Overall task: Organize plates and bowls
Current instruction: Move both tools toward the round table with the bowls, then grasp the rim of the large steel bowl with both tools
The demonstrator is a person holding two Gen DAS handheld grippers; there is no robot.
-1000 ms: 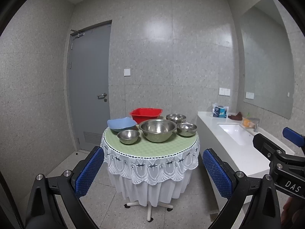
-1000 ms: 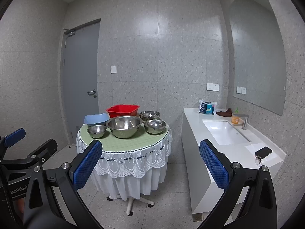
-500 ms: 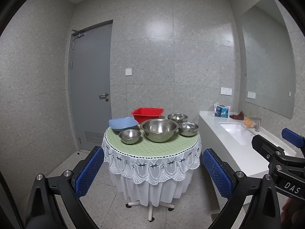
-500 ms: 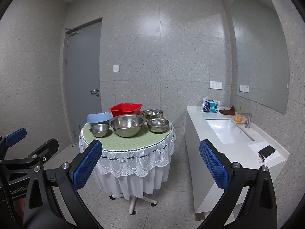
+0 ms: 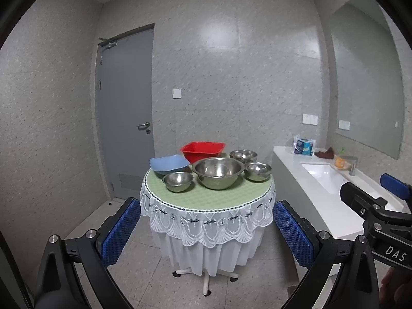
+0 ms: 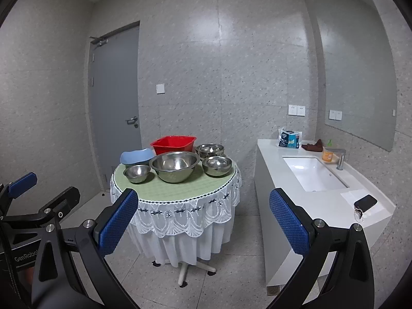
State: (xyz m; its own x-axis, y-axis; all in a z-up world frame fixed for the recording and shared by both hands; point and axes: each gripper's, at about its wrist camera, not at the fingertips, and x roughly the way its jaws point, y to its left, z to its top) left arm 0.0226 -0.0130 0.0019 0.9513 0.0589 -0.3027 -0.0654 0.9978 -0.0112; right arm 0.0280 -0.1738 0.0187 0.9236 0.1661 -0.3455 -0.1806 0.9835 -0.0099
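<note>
Low in frame, the left gripper [image 5: 206, 229] and right gripper [image 6: 203, 216] hang spread and empty, apparently approaching the centre-frame round table [image 5: 206, 195], where steel bowls [image 5: 217, 172], a blue bowl [image 5: 168, 164] and a red basin [image 5: 202, 149] wait, unstacked.

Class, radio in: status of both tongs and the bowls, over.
Left tongs open, empty. Right tongs open, empty. Steel bowls untouched on round table. Path clear.

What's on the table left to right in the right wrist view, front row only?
small steel bowl → large steel bowl → medium steel bowl. All three stand apart on the round table.
</note>
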